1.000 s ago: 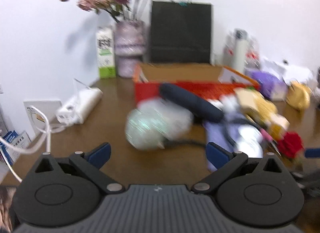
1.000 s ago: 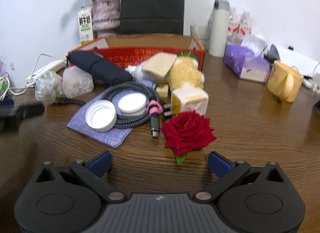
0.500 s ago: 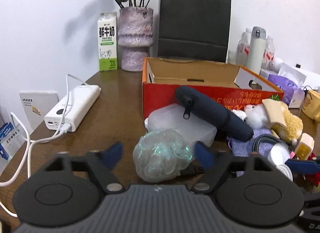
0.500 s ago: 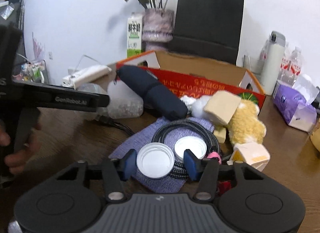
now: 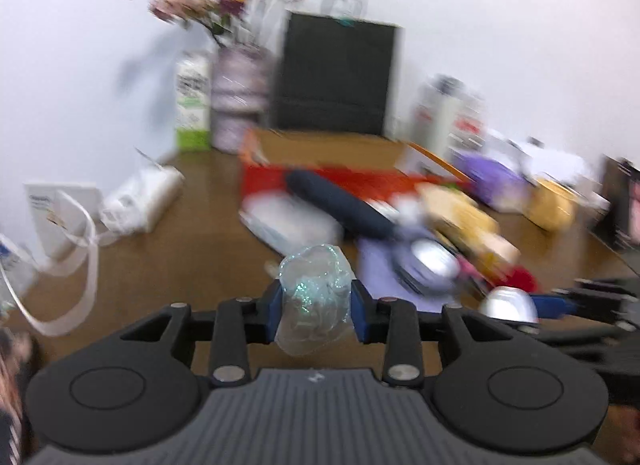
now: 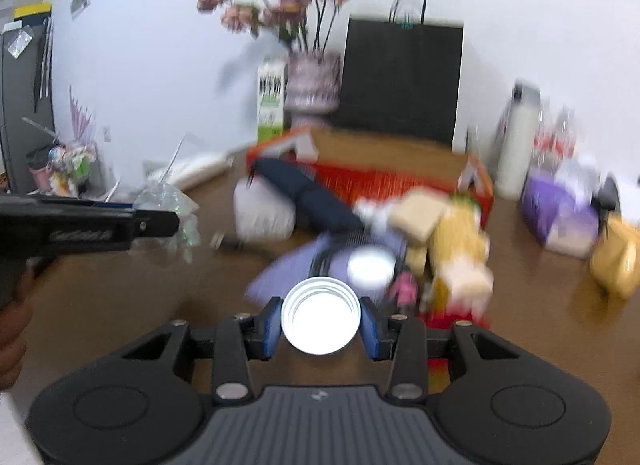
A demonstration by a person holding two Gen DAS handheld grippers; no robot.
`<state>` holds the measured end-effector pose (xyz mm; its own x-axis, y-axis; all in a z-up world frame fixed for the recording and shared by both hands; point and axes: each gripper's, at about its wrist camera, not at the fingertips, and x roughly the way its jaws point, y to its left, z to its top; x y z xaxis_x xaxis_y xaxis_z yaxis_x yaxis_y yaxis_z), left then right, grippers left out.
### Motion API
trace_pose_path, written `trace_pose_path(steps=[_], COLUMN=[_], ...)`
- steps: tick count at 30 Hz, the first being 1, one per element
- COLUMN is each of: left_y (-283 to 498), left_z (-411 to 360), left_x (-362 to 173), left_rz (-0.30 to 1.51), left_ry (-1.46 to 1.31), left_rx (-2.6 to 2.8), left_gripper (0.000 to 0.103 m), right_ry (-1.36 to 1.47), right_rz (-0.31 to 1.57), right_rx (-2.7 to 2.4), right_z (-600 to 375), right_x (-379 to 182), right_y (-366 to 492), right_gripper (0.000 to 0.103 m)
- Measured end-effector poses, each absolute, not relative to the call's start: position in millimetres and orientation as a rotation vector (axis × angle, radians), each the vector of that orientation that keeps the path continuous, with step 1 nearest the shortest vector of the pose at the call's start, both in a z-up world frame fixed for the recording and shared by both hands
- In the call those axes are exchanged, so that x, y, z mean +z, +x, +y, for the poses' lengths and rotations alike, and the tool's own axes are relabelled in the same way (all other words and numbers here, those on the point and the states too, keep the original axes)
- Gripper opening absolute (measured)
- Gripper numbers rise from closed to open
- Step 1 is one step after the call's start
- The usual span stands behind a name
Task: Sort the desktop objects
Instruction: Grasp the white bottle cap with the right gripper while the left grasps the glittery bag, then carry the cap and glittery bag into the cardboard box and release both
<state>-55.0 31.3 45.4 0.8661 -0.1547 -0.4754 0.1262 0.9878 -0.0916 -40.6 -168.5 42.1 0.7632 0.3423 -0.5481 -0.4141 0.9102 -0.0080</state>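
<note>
Both grippers have caught an item and raised it off the surface (image 5: 168, 265).
The left gripper (image 5: 316, 307) pinches a crumpled, clear, glittery plastic wad (image 5: 314, 301); the right gripper (image 6: 320, 323) clamps a round white ribbed lid (image 6: 320, 321). Both jaws, spread wide a second ago, have just been closing onto them; the lid has left the purple cloth (image 6: 280, 273).

Between the left hand-held gripper's (image 5: 314, 311) matt blue pads, crinkled glossy clear plastic wrap (image 5: 314, 297); in the right hand-held gripper (image 6: 320, 321), a smooth white ridged plastic lid (image 6: 320, 315); beneath, grained brown wood worktop (image 6: 120, 297)
</note>
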Motion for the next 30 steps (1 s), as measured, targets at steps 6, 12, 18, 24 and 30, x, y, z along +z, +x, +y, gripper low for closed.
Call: trace_pose_path(steps=[6, 12, 18, 24, 30], left_y=[-79.5, -84.7, -73.3, -66.9, -8.7], left_z=[12.1, 11.0, 10.3, 21.5, 45.2], left_x=[24.9, 18.1, 10.2, 30.9, 86.9], left_rz=[0.534, 0.511, 0.568, 0.512, 0.486], left_ry=[0.034, 0.018, 0.017, -0.043, -0.106], left_rx=[-0.21, -0.274, -0.31, -0.33, -0.259], left_gripper=[0.062, 0.08, 0.043, 0.038, 0.038], right_ry=[-0.099, -0.107, -0.104, -0.072, -0.044], right_rz=[0.643, 0.65, 0.646, 0.636, 0.508], right_rx=[0.379, 0.343, 0.349, 0.349, 0.395], right_z=[-183.5, -187.7, -189.0, -191.5, -198.0], right_x=[22.8, 15.2, 14.2, 24.3, 78.1], right_y=[-65.1, -71.0, -71.0, -54.4, -13.6], right_gripper=[0.039, 0.055, 0.039, 0.039, 0.039])
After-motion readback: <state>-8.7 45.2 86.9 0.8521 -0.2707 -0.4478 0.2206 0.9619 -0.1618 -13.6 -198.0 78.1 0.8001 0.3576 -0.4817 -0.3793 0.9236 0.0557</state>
